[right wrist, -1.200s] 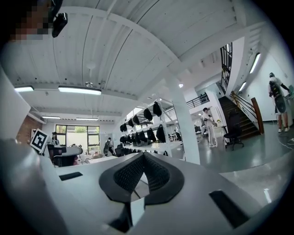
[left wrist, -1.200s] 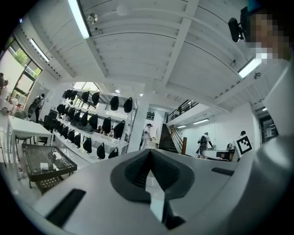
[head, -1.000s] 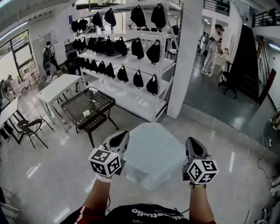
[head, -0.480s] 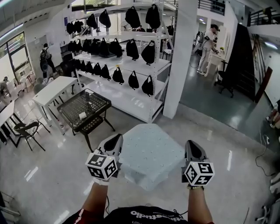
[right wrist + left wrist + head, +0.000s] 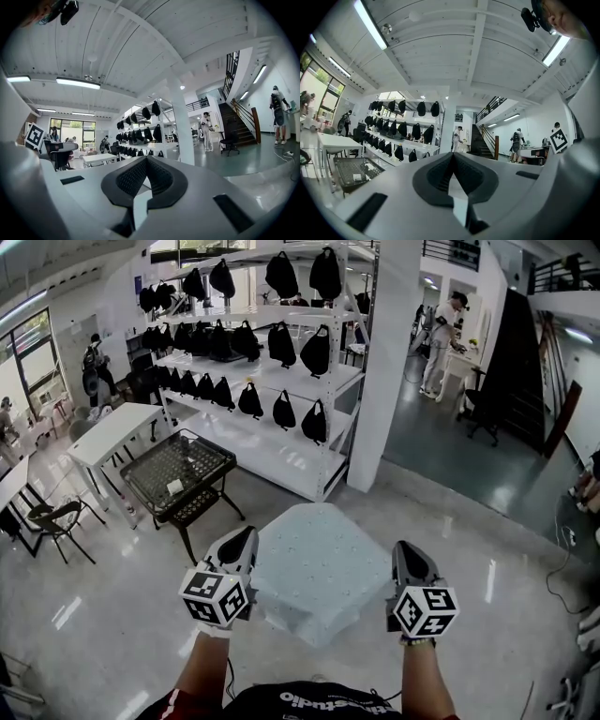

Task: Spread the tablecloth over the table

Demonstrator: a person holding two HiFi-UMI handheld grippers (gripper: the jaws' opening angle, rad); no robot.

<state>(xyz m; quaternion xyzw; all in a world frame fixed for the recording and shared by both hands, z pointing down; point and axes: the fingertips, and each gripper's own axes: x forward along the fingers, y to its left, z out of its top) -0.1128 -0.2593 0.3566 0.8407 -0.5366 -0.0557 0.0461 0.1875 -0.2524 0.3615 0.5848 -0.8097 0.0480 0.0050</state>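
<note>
Two grippers are holding one tablecloth [image 5: 323, 563] between them: the left gripper [image 5: 242, 542] is pinching its left edge and the right gripper [image 5: 409, 551] is pinching its right edge, each with both jaws closed tight on a thin sliver of the pale fabric. The cloth, light blue with small dots, is stretching level between the two and sagging in a fold toward the person, hanging above the glossy floor [image 5: 112, 615]. Two marker cubes are showing, one [image 5: 217, 596] on the left gripper and one [image 5: 424, 610] on the right, and two bare forearms are reaching out below them. One dark mesh-topped table [image 5: 178, 465] is standing ahead to the left, well apart from the cloth, with one white table [image 5: 117, 427] and one black chair [image 5: 56, 517] beyond it. One white rack [image 5: 281, 451] is carrying rows of black bags [image 5: 314, 423], too overlapped to count exactly. One white pillar [image 5: 380, 362] is rising beside it. Two people are standing far off, one [image 5: 441, 329] at the right and one [image 5: 94, 362] at the left.
</note>
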